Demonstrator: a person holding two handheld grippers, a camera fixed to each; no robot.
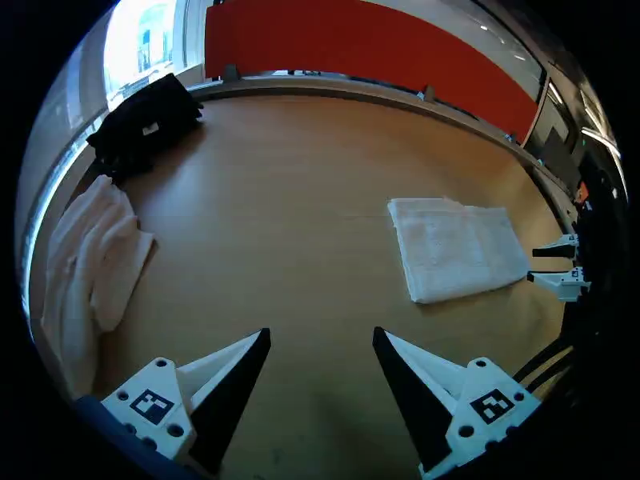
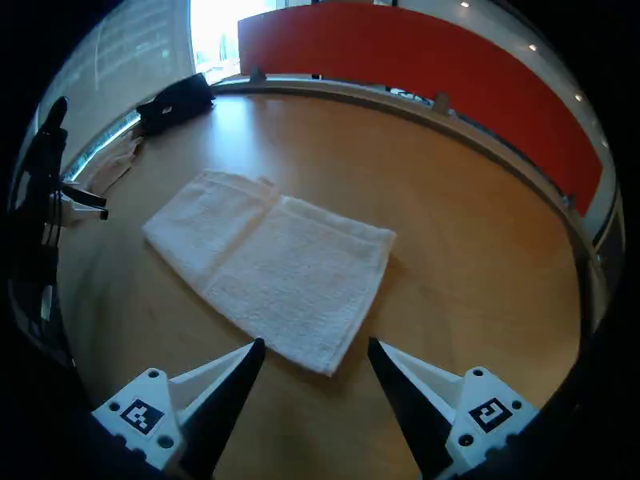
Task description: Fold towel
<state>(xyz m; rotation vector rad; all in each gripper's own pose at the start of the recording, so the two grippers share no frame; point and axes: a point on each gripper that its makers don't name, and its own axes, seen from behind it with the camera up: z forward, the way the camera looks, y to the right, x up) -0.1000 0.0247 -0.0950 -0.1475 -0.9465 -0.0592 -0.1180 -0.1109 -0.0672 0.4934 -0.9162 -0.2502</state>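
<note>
A white towel point(image 2: 268, 272) lies folded flat on the wooden table point(image 2: 448, 240), just ahead of my right gripper point(image 2: 314, 352), which is open with nothing between its fingers. In the left gripper view the same towel point(image 1: 456, 246) rests at mid right. My left gripper point(image 1: 322, 340) is open over bare wood, well short of the towel. The right gripper point(image 1: 556, 264) shows small at the far right edge of the left gripper view, next to the towel. The left gripper point(image 2: 84, 202) appears at the far left of the right gripper view.
A pile of crumpled white cloths point(image 1: 92, 272) lies along the table's left edge. A black bag point(image 1: 144, 128) sits at the far left corner. A red partition point(image 1: 360, 48) runs behind the table's far edge.
</note>
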